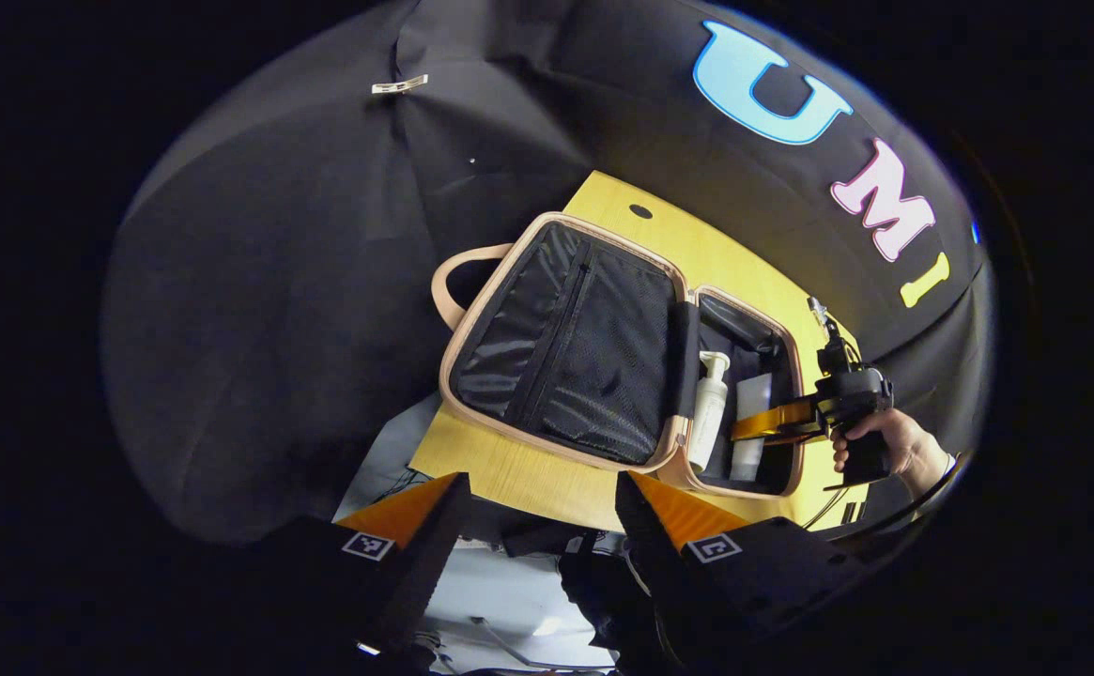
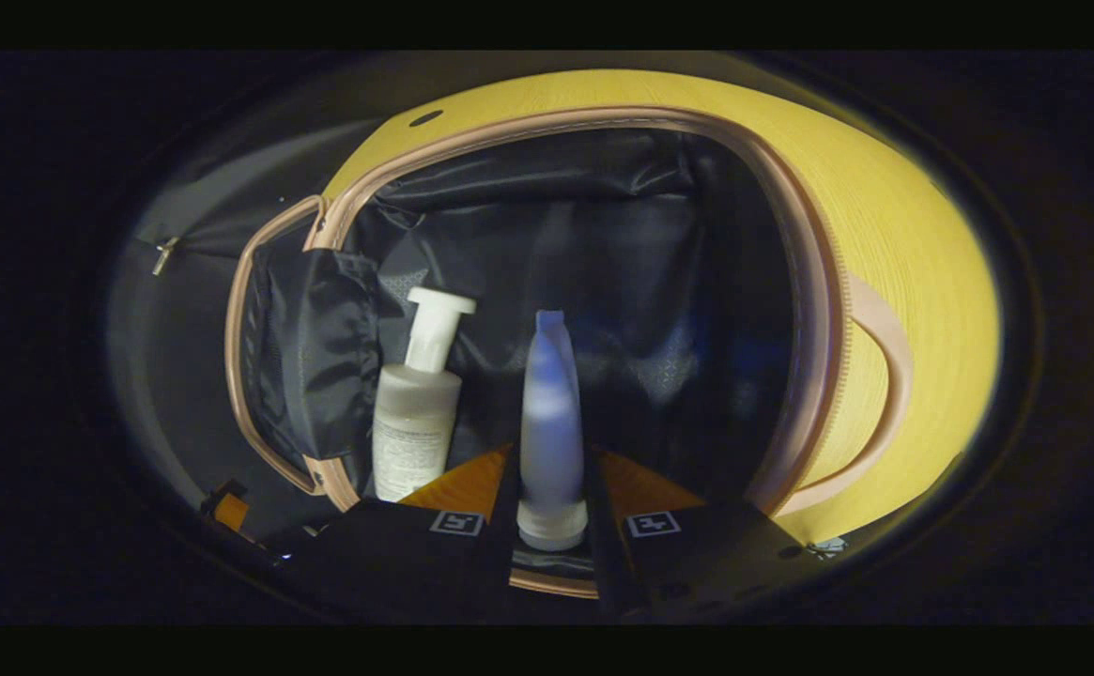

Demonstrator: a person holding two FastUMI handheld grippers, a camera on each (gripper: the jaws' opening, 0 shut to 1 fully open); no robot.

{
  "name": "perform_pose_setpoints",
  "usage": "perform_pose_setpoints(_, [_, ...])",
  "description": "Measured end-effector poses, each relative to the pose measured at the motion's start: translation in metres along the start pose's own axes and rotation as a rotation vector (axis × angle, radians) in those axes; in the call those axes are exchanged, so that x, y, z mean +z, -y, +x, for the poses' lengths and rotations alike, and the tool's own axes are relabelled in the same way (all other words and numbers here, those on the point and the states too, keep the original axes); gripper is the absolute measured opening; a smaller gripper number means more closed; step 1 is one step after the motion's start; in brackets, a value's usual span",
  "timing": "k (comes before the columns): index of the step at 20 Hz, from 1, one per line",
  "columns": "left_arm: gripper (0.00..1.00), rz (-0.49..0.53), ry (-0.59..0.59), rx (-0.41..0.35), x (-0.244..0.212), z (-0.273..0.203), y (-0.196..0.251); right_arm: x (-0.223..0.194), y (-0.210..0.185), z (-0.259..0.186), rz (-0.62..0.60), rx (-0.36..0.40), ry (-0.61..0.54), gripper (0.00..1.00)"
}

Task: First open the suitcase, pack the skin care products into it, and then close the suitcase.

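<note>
The suitcase [image 1: 565, 347] lies open on the yellow table [image 1: 509, 474], its mesh-lined lid folded out flat. In the base half, a white pump bottle [image 1: 708, 413] and a pale tube [image 1: 755, 394] rest side by side. My right gripper [image 1: 742, 432], held by a hand [image 1: 894, 441], reaches into that base half. In the right gripper view it [image 2: 553, 460] is shut on the tube [image 2: 551, 404], cap towards the camera, with the pump bottle [image 2: 415, 413] just to its left. My left gripper [image 1: 539, 483] hangs open off the table's near edge, holding nothing.
The suitcase's tan carry handle [image 1: 439, 282] sticks out past the table's edge. The tan rim [image 2: 819, 310] and dark lining wall in the right gripper. A grey floor [image 1: 509, 582] lies below the left gripper.
</note>
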State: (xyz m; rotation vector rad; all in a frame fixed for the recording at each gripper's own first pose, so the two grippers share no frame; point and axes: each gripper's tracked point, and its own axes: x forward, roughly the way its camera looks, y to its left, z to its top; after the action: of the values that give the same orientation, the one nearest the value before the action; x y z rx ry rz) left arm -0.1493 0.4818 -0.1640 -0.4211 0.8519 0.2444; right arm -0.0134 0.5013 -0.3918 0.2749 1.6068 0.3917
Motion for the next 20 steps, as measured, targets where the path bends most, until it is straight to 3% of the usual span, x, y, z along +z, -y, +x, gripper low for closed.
perform_pose_setpoints(1, [0.97,-0.005,0.003,0.01,0.003,0.003,-0.003,0.002,-0.004,-0.005,-0.001,0.011,0.022,0.36])
perform_pose_setpoints(6, [0.97,-0.089,0.063,0.005,0.044,0.01,-0.02,0.019,-0.019,-0.067,-0.14,0.115,0.233,1.0])
perform_pose_setpoints(8, [0.97,-0.109,0.084,0.019,0.067,0.022,-0.029,0.025,-0.025,-0.102,-0.187,0.2,0.337,0.98])
perform_pose_setpoints(10, [0.97,-0.132,0.093,0.029,0.097,0.039,-0.04,0.021,-0.026,-0.136,-0.231,0.264,0.358,0.98])
perform_pose_setpoints(15, [0.97,-0.204,0.042,0.059,0.152,0.09,-0.067,0.024,0.006,-0.176,-0.232,0.261,0.44,0.98])
perform_pose_setpoints(20, [0.97,-0.163,-0.044,0.196,0.172,0.135,-0.104,0.007,0.045,-0.185,-0.235,0.217,0.44,0.98])
